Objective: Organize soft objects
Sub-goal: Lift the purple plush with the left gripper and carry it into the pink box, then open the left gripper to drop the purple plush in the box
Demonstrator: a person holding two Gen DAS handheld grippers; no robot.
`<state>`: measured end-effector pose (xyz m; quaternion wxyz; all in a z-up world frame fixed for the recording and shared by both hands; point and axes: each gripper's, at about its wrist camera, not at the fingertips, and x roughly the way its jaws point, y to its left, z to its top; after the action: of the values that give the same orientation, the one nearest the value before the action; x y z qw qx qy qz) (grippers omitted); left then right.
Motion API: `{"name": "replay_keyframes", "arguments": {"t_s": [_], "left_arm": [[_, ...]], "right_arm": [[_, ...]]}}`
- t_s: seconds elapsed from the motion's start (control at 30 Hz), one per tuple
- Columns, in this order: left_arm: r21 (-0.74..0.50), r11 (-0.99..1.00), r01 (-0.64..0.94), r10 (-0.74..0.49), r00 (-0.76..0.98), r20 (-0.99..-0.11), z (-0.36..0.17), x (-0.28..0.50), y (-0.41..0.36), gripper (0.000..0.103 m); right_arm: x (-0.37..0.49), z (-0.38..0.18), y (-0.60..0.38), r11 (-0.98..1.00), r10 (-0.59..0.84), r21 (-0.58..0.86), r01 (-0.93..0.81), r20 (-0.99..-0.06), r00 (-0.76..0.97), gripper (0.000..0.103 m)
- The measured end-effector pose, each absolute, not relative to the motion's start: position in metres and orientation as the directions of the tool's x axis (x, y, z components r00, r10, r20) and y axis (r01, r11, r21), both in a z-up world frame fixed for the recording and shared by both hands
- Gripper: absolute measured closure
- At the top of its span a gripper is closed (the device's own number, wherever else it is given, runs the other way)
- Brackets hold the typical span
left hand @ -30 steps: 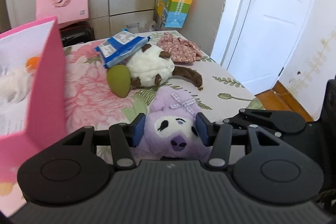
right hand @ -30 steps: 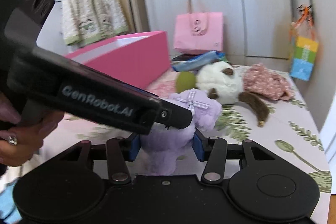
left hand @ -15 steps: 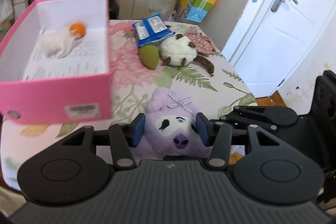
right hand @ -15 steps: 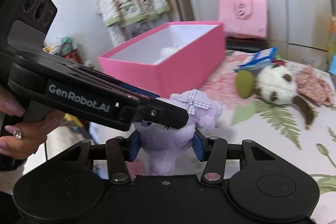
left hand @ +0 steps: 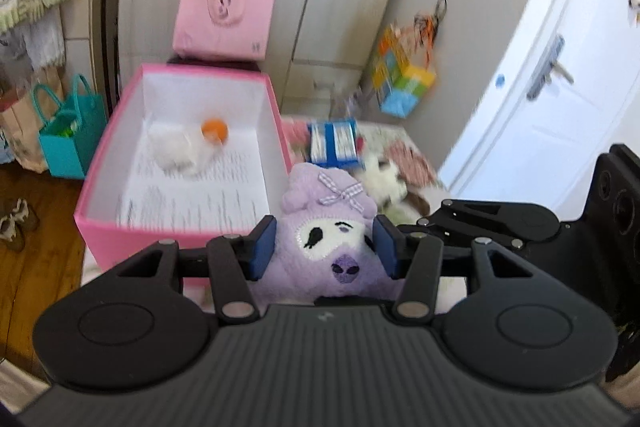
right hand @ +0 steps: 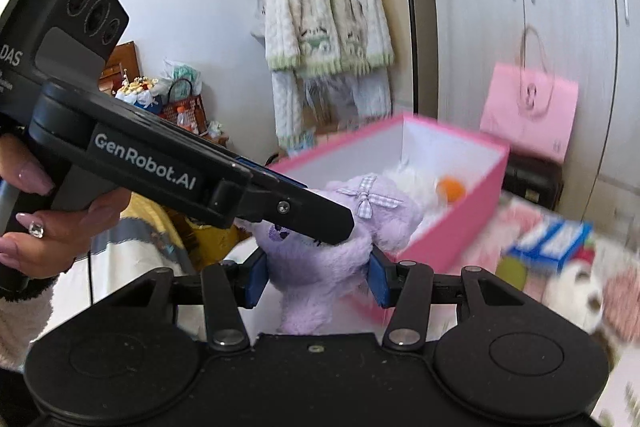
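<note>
A purple plush toy (left hand: 332, 243) with a gingham bow hangs in the air, gripped from two sides. My left gripper (left hand: 325, 247) is shut on its head, its face turned to the camera. My right gripper (right hand: 317, 277) is shut on the purple plush toy (right hand: 320, 267) lower down, on the body. Beyond the toy stands an open pink box (left hand: 100, 199) with a white plush with an orange ball (left hand: 188, 143) inside. In the right wrist view the pink box (right hand: 452, 219) sits just behind the toy, and the left gripper's body crosses from the left, held by a hand (right hand: 52, 227).
On the floral bedspread lie a blue-and-white packet (left hand: 334, 143), a white-and-brown plush (left hand: 384, 179) and a pink floral cloth (left hand: 412, 163). A pink paper bag (left hand: 224, 23) stands behind the box. A teal bag (left hand: 68, 139) sits on the wooden floor at left.
Both grippers have lifted the purple plush off the bed and carried it toward the pink box. The box's inside now shows from above.
</note>
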<state>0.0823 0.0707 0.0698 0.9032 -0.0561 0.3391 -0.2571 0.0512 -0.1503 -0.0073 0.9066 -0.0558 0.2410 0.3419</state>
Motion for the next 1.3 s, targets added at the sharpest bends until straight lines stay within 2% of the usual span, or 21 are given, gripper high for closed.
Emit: {"name": "replay_keyframes", "arguments": {"t_s": [0.17,0.33,0.67,0.97,1.1,1.2,1.3], "left_arm": [[-0.28,0.874,0.398,-0.485,0.675,-0.555,0.078,0.122,0.079,0.053],[-0.335,0.873,0.354,-0.486,0.667,-0.565,0.072,0.18,0.087,0.052],[-0.477,0.847,0.232,-0.519,0.555,-0.651,0.01,0.284,0.094,0.051],[-0.551,0.823,0.138,-0.542,0.481,-0.69,-0.027,0.322,0.095,0.051],[-0.537,0.836,0.115,-0.516,0.497,-0.697,-0.03,0.327,0.092,0.051],[-0.455,0.875,0.165,-0.464,0.553,-0.692,-0.017,0.321,0.086,0.048],[-0.394,0.894,0.212,-0.437,0.6,-0.67,-0.002,0.307,0.086,0.047]], "right_arm": [[0.089,0.005,-0.14,0.761,0.591,0.031,-0.648,-0.446,0.673,0.047],[0.136,0.007,-0.13,0.771,0.559,-0.022,-0.637,-0.455,0.693,0.047],[0.244,-0.022,-0.114,0.771,0.474,-0.045,-0.635,-0.627,0.618,0.047],[0.28,-0.043,-0.095,0.746,0.369,-0.118,-0.655,-0.746,0.554,0.046],[0.276,-0.047,-0.09,0.737,0.323,-0.19,-0.649,-0.745,0.585,0.044],[0.275,-0.05,-0.084,0.735,0.278,-0.258,-0.627,-0.729,0.625,0.041],[0.27,-0.051,-0.086,0.739,0.281,-0.258,-0.622,-0.721,0.633,0.041]]}}
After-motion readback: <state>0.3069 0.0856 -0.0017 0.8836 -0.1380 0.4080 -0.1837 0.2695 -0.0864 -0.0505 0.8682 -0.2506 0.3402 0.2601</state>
